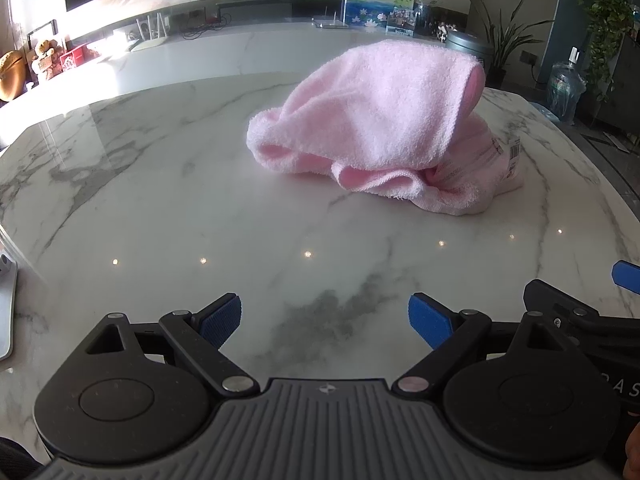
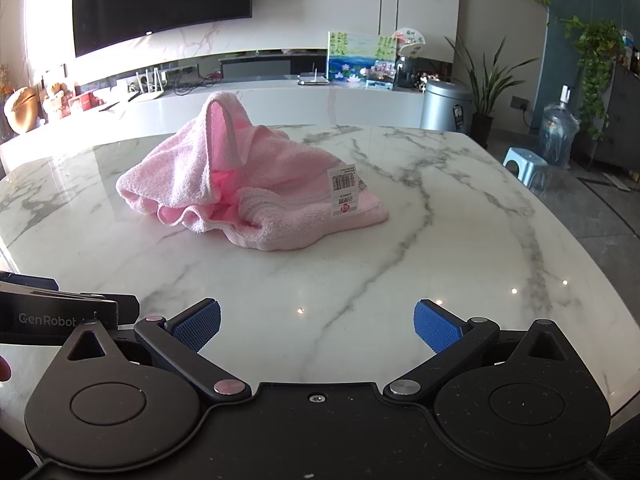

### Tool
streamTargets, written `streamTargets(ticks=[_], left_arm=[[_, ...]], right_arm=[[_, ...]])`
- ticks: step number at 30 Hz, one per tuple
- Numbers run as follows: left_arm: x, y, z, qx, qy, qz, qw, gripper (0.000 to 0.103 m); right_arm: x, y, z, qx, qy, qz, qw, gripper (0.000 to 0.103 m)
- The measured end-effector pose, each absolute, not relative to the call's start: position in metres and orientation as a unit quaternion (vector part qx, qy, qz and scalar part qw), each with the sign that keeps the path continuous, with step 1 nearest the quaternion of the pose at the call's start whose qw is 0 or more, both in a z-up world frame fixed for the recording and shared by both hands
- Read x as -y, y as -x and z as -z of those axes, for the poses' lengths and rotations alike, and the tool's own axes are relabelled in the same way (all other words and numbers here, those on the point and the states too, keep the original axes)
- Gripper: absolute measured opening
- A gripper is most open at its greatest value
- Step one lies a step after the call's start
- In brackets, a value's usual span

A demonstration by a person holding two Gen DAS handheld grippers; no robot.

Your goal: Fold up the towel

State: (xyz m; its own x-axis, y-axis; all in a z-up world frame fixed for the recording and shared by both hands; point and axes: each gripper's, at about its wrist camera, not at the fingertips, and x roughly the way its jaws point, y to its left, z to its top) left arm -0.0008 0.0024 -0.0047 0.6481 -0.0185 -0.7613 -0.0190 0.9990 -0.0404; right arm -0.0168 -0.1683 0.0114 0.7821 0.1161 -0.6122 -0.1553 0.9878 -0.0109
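Two tongs low at the near edge of the bench (image 2: 440,208), side by side, both aimed forward. Left tongs (image 1: 325,320): jaws spread wide, blue pads well apart, nothing between them. Right tongs (image 2: 317,326): same, wide open and empty. Each shows at the edge of the other's view, so they sit just beside one another.

Bare marble between tongs and work. No contact with cloth on either side.

Towel (image 2: 248,184), pink, lies in a rumpled heap ahead, toward the middle of the bench, well apart from both tongs. Not flat: one fold stands up in a peak (image 2: 222,128) on the far side, loose ruffled edges face the tongs. Label (image 2: 344,190) with barcode sits on the lower flap at the right end.

Bearing is the key point. From the left tongs the towel (image 1: 384,120) lies ahead and to the right; from the right tongs it lies ahead and a little to the left. So it sits roughly between the two lines of sight. Long axis looks to run left to right across the view, the flatter labelled end to the right.

Judgement: neither side is clearly nearer. Folding not yet begun; heap needs spreading first. Likely the right takes the labelled end, the left the bunched end.

Beyond the bench: a long shelf along the wall, a dark screen above.
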Motion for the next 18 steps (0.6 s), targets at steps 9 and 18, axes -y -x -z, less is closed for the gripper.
streamTargets(ticks=[9, 18], left_arm=[[-0.0019, 0.0006, 0.0059, -0.422, 0.023, 0.002, 0.906, 0.091], [-0.0009, 0.0009, 0.0065, -0.424, 0.023, 0.003, 0.905, 0.091]], right_arm=[[0.1674, 0.0177, -0.0107, -0.323, 0.034, -0.072, 0.943, 0.103], [0.1661, 0.0175, -0.0115, -0.324, 0.036, -0.072, 0.943, 0.103]])
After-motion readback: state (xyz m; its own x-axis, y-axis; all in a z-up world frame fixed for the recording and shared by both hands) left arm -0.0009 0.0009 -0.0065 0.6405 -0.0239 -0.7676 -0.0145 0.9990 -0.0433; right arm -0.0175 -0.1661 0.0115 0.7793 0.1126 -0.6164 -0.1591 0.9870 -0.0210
